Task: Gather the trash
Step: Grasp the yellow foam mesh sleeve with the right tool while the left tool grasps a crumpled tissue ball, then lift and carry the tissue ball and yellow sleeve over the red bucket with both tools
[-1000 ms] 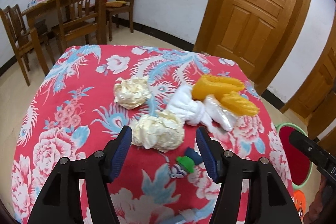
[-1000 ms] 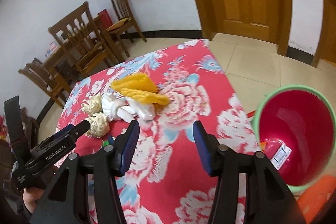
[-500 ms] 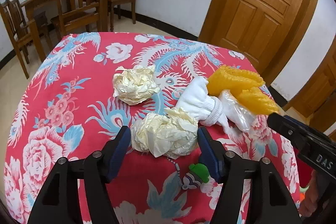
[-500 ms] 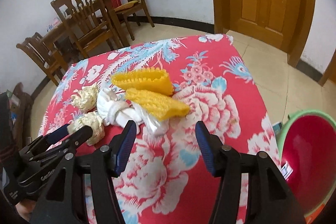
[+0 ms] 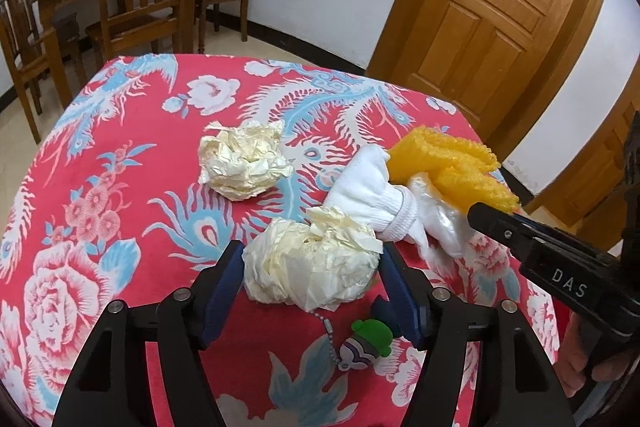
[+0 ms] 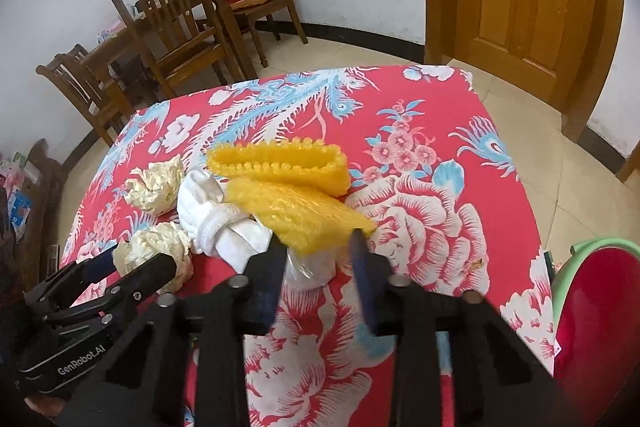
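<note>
The left gripper (image 5: 312, 291) has its jaws spread around the nearer crumpled paper ball (image 5: 310, 261), pads just beside it. The right gripper (image 6: 318, 259) jaws are closing on the yellow foam net (image 6: 304, 211); motion blur hides contact. The red bin (image 6: 596, 311) is cut off, right of the jaws.
</note>
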Demonstrator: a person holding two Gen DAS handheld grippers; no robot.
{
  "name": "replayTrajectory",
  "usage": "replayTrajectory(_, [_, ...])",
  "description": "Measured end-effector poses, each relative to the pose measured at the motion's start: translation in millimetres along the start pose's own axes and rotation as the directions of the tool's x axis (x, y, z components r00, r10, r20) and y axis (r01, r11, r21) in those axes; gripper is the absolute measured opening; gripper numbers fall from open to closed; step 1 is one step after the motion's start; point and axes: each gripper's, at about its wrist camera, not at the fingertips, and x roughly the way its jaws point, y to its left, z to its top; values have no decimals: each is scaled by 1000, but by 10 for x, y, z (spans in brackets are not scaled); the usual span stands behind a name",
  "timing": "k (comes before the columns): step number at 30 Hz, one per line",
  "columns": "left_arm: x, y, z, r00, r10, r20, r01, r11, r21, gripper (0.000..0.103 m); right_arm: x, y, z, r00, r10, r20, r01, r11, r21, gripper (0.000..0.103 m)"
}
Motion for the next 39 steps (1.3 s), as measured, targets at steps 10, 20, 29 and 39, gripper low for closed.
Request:
replayTrajectory(10, [-45,-15,-15,1000,-23,14,23,1000,-3,59,-121,9,-58,999,24,30,-24,1000,-3,10])
replayTrajectory(20, [-279,-74,-21,997,-45,56,46,999,-2,57,-448,-12,-147,995,56,88,-57,998,14,10])
replayTrajectory(29, [-502,-227,-36,994,-65,90,63,998,25,57,-778,-96,-283,987,69,145,-77,996,51,9])
replayTrajectory(39, [-662,-498,-71,989,-101,104,93,993,79,57,-1147,-335,-490,978,56,201,-83,988,129,9])
